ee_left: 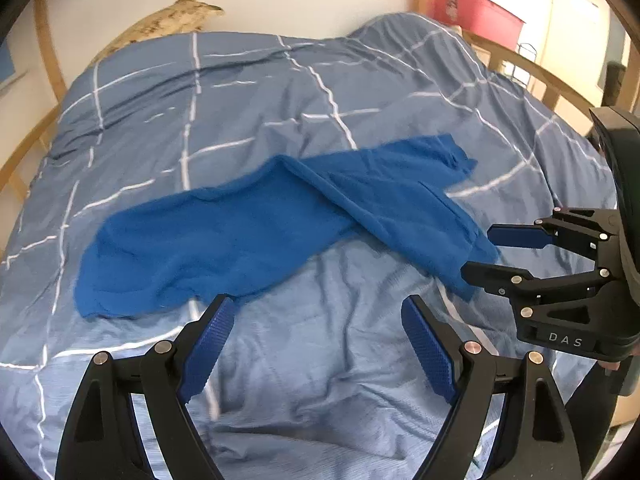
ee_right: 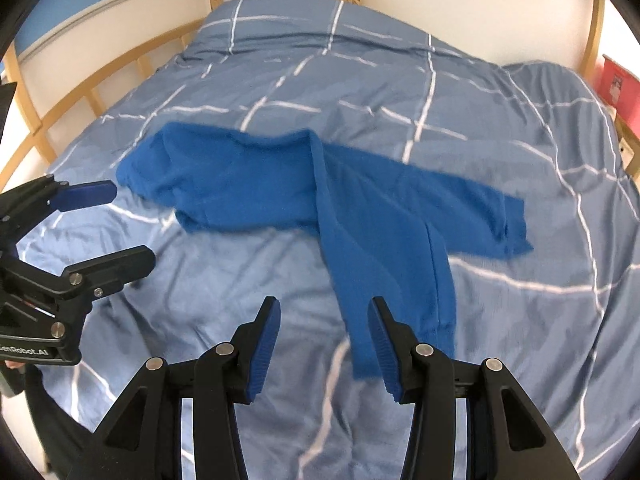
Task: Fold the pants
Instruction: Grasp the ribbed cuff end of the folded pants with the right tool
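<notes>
Blue pants (ee_left: 256, 232) lie spread on the bed, waist end to the left and two legs splayed to the right, one leg crossing toward the near edge. They also show in the right wrist view (ee_right: 328, 200). My left gripper (ee_left: 318, 312) is open and empty, just short of the waist end's near edge. My right gripper (ee_right: 324, 312) is open and empty, with the near leg's cuff (ee_right: 400, 328) just beyond its right finger. In the left wrist view the right gripper (ee_left: 476, 254) sits at that cuff. The left gripper (ee_right: 132, 224) shows open in the right wrist view.
A blue duvet with white check lines (ee_left: 240, 100) covers the bed, wrinkled near me. A wooden bed frame (ee_right: 92, 92) runs along the sides. A patterned pillow (ee_left: 176, 20) leans at the wall. A red bin (ee_left: 476, 12) stands at the far right.
</notes>
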Tool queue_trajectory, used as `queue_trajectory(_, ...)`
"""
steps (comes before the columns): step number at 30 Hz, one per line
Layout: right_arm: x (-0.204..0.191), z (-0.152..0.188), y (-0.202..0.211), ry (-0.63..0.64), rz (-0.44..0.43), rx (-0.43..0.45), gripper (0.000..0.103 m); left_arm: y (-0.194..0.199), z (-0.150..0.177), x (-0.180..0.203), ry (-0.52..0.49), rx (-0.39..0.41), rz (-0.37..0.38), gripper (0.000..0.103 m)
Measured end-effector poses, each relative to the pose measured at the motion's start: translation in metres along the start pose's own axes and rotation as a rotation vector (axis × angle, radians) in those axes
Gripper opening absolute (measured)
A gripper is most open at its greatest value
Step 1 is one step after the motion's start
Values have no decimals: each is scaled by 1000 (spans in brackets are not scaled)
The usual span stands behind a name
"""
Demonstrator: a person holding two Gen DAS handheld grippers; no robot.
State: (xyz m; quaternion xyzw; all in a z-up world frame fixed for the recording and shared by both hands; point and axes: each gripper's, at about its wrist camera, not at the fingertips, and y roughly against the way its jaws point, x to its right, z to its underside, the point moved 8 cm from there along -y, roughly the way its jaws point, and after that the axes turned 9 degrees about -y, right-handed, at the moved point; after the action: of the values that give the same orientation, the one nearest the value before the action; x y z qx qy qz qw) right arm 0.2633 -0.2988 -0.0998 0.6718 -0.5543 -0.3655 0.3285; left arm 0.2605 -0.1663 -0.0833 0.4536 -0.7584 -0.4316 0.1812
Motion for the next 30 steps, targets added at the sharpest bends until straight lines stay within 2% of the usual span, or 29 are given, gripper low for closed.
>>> queue_trajectory(9,21,31,-31,26,61,-47,46,-34,20,17,-7,-56,16,85)
queue_trajectory(18,32,44,-64,24,104,-112,46,-60,31,12,28,-100,31,85)
queue_trajectory(22,32,48,-72,46,131,-115,46,-68,33,8,40,-113,35,85)
queue_trajectory(23,33,49,-73,55,149,-111,44,-70,33,7,41,-116,34,85)
queue_trajectory(24,33,48,-72,58,165,-101,33,-72,32,7,40,-117,34,85)
queue_trajectory(25,34,46,-70,56,168,-85,27,-73,32,6,38,-115,34,85)
queue_trajectory(27,32,42,-61,43,128,-69,6,-74,30,5,31,-108,35,85)
queue_trajectory(30,43,22,-38,30,170,17,6,-73,20,0,-3,-79,18,85)
